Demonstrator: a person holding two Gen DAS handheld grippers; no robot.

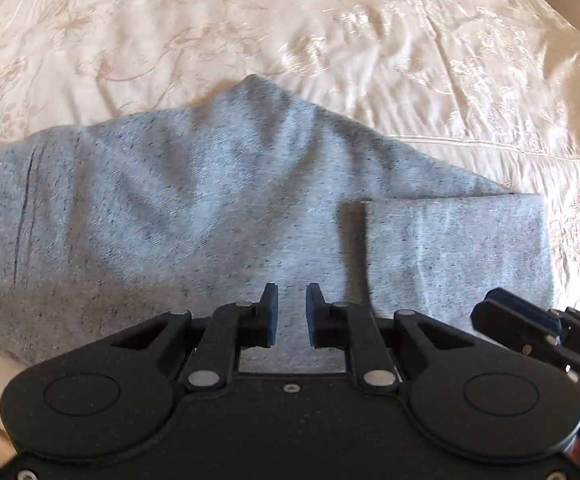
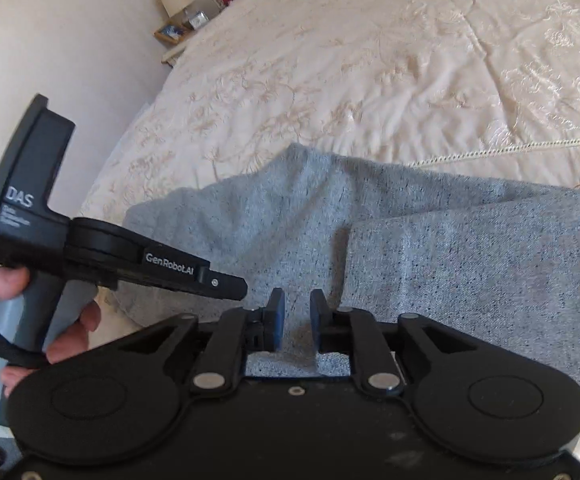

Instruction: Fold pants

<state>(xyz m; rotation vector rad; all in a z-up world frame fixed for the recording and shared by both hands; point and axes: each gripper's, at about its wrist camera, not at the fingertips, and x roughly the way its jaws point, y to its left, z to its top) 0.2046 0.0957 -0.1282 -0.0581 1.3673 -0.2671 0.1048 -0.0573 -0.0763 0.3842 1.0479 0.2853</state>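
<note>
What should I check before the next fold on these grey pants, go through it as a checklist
1. Left tool empty with a gap between its fingers: ok.
2. Right tool empty with a gap between its fingers: ok.
3. Grey pants lying on the bedspread: ok.
4. One end already folded over, the flap lying flat on top: ok.
5. Pants smooth: not ok, a raised peak at the far edge.
6. Near edge of the pants in view: cannot tell, the tools hide it.
</note>
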